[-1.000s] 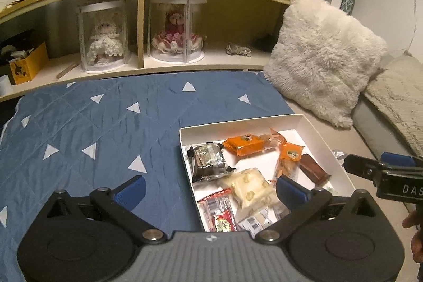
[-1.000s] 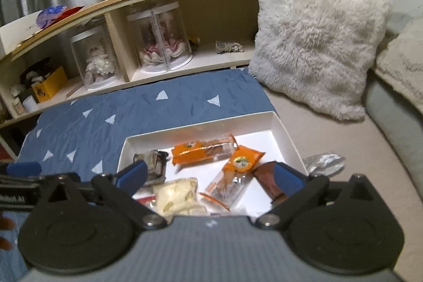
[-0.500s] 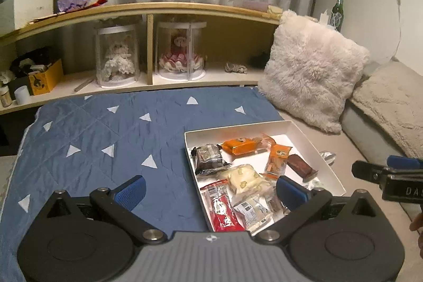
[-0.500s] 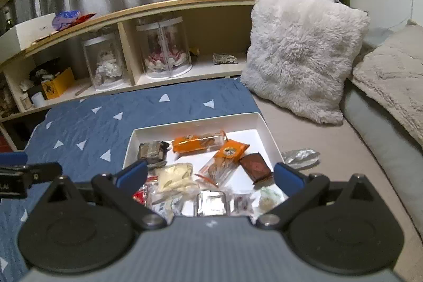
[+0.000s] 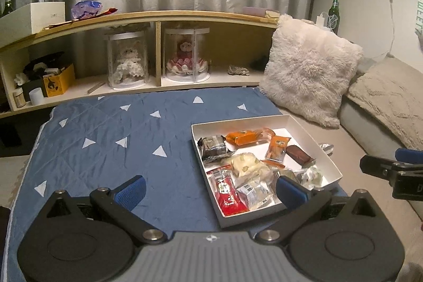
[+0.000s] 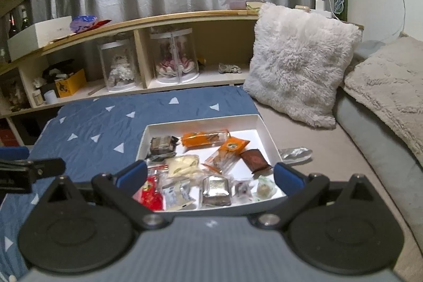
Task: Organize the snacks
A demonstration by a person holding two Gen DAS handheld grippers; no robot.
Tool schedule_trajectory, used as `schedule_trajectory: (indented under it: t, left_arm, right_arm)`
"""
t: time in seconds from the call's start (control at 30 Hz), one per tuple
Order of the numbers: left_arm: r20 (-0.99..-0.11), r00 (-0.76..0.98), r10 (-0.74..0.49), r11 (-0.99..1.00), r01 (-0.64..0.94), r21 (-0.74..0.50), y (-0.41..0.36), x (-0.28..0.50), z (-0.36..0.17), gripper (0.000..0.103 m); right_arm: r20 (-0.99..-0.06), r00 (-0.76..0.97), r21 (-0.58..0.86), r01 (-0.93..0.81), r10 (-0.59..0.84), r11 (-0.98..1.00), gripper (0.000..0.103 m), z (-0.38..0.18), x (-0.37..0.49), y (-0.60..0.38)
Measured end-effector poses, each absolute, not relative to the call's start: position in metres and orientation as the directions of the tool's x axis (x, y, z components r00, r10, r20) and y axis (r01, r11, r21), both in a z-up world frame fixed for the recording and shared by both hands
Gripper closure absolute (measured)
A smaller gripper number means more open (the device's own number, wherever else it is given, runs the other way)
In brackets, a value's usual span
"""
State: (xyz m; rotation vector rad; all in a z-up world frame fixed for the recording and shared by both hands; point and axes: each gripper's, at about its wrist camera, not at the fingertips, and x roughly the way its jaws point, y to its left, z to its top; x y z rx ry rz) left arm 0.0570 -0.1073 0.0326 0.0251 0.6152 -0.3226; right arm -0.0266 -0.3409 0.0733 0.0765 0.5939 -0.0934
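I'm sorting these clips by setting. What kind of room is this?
Most likely a bedroom or living corner at home: a blue quilted cover beside a fluffy cushion, and a curtained wooden shelf holding cased dolls. A white box of snacks sits on the cover.

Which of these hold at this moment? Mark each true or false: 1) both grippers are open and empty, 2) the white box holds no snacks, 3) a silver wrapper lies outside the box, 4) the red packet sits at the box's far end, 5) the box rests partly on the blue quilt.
1) True: the left gripper and right gripper are open, holding nothing.
2) False: the white box holds many wrapped snacks.
3) True: the silver wrapper lies beside the box's right wall.
4) False: the red packet lies at the near end.
5) True: its left part lies on the blue quilt.
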Motion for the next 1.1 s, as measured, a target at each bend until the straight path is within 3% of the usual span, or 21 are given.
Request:
schedule_trajectory:
  t: [0.47,1.1]
  left_arm:
    - [-0.492,0.825,-0.277,0.953,0.3,-0.034,-0.095,0.027,0.02,0.0]
    - [-0.492,0.825,-0.278,0.951,0.308,-0.019,-0.093,0.017,0.004,0.0]
  right_arm:
    - [-0.535,0.839,0.003,0.121,-0.101,0.993,0.001,0.057,-0.059,-0.329]
    - [-0.498,0.857,-0.036,0.127,-0.128,0.991,0.001,0.049,-0.069,-0.323]
